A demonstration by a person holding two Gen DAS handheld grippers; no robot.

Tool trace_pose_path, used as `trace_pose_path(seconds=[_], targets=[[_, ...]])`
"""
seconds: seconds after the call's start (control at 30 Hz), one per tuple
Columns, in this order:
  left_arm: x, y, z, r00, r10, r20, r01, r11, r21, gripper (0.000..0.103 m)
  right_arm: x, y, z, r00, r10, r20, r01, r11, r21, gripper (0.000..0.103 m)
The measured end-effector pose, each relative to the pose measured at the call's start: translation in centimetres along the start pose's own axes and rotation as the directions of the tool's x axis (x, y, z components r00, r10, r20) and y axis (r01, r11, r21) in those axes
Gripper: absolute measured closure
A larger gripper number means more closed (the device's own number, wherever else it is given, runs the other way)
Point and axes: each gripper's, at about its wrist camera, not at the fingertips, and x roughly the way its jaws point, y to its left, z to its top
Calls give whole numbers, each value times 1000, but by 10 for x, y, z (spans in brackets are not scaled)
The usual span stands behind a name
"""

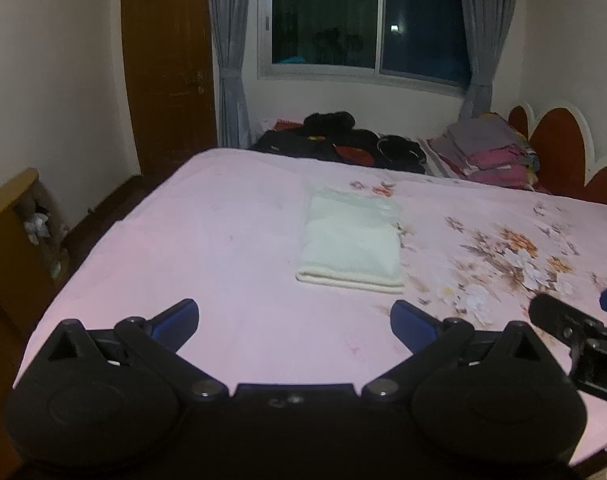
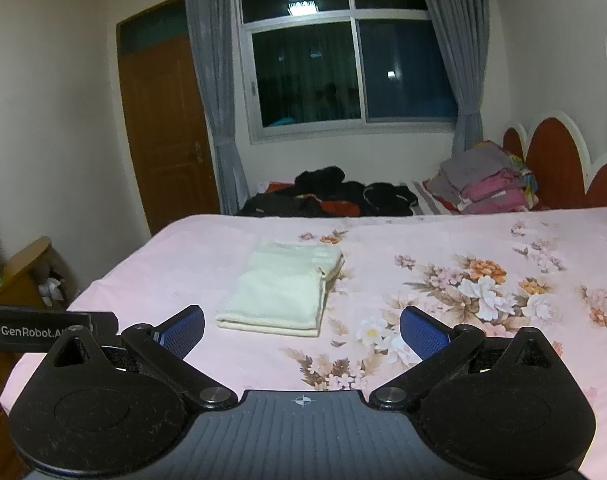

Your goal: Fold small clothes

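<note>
A pale cream cloth (image 1: 349, 240) (image 2: 281, 290) lies folded into a neat rectangle on the pink floral bedsheet (image 1: 223, 240) (image 2: 483, 248). My left gripper (image 1: 295, 320) hovers over the near edge of the bed, short of the cloth, open with nothing between its blue pads. My right gripper (image 2: 302, 328) also stands open and empty, just short of the cloth's near edge. In the left wrist view the right gripper (image 1: 575, 324) pokes in at the right edge. Part of the left gripper's body (image 2: 43, 330) shows at the left edge of the right wrist view.
Dark clothes and bags (image 1: 343, 140) (image 2: 327, 196) are heaped on a second bed under the window. A stack of folded fabrics (image 1: 491, 148) (image 2: 487, 184) sits by the red scalloped headboard (image 1: 559, 140) (image 2: 559, 160). A wooden cabinet (image 1: 11, 240) stands left of the bed, a brown door (image 2: 163, 132) behind.
</note>
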Motion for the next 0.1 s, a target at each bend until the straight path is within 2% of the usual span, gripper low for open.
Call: trace_pose_path(seconds=[0.1], targets=[[22,0,5,1000,4,-15,-4,1000,-1,0,14,-7,-3,1000,-19,-23,19,1000,14,0]])
